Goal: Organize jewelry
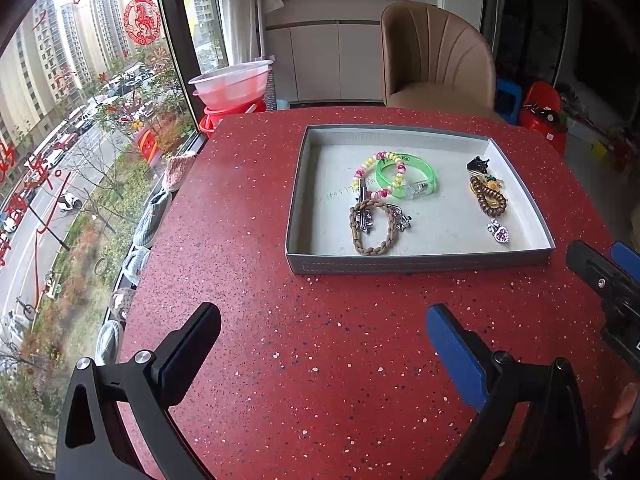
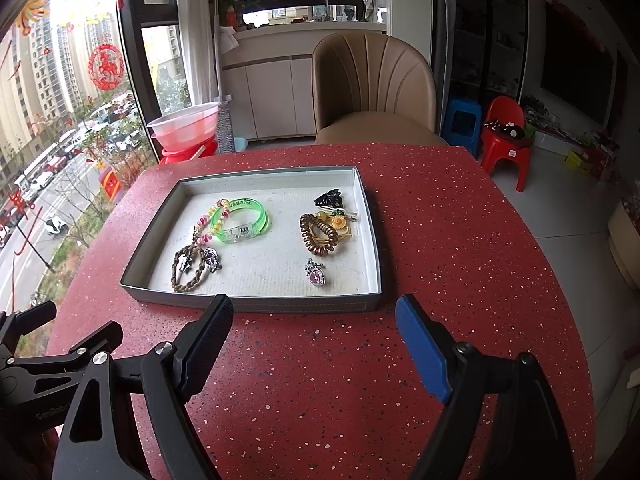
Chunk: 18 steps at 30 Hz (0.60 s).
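Note:
A grey shallow tray sits on the red speckled table. Inside lie a green bangle, a beaded bracelet, a brown braided bracelet, a brown coil hair tie, a black clip and a purple heart pendant. My left gripper is open and empty, in front of the tray. My right gripper is open and empty, just before the tray's near wall; it shows at the left wrist view's right edge.
A tan chair stands behind the table. Stacked basins sit by the window on the left. Red and blue stools stand on the floor at the right. The table edge curves away on the right.

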Each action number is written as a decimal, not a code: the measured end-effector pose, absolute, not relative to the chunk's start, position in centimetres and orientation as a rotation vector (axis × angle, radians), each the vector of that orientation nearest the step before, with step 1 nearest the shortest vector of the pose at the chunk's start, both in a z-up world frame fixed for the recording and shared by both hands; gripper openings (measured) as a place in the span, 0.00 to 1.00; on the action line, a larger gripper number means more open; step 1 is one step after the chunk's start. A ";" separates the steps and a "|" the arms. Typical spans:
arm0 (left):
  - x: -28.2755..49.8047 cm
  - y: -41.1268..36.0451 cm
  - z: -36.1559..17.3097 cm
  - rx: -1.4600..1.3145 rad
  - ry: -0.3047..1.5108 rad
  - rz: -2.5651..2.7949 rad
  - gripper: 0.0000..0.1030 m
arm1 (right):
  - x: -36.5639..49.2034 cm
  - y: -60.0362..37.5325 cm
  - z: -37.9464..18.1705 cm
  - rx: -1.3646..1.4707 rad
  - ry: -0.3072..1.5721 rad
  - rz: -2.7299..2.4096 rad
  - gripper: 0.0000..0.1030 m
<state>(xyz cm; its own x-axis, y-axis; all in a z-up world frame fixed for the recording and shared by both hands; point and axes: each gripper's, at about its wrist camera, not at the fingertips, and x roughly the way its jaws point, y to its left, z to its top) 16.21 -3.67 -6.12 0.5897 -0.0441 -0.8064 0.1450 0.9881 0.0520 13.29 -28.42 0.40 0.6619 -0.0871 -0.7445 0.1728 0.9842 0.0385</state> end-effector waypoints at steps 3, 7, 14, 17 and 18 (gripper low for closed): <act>16.3 -3.7 -6.1 0.117 0.935 -0.112 1.00 | 13.3 -28.4 0.4 0.110 0.835 -0.146 0.83; 16.3 -3.7 -6.2 0.121 0.940 -0.113 1.00 | 13.4 -28.3 0.2 0.109 0.837 -0.143 0.83; 16.3 -3.6 -6.3 0.118 0.945 -0.115 1.00 | 13.4 -28.3 0.2 0.109 0.838 -0.144 0.83; 16.4 -3.6 -6.3 0.118 0.945 -0.116 1.00 | 13.4 -28.3 0.3 0.108 0.838 -0.144 0.83; 16.4 -3.6 -6.3 0.118 0.946 -0.117 1.00 | 13.4 -28.4 0.3 0.109 0.838 -0.143 0.83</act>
<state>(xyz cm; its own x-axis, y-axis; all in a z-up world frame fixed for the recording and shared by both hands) 16.38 -3.62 -6.30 0.5794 -0.0480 -0.8136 0.1512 0.9873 0.0494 13.38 -28.36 0.27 0.6603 -0.0833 -0.7463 0.1692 0.9848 0.0398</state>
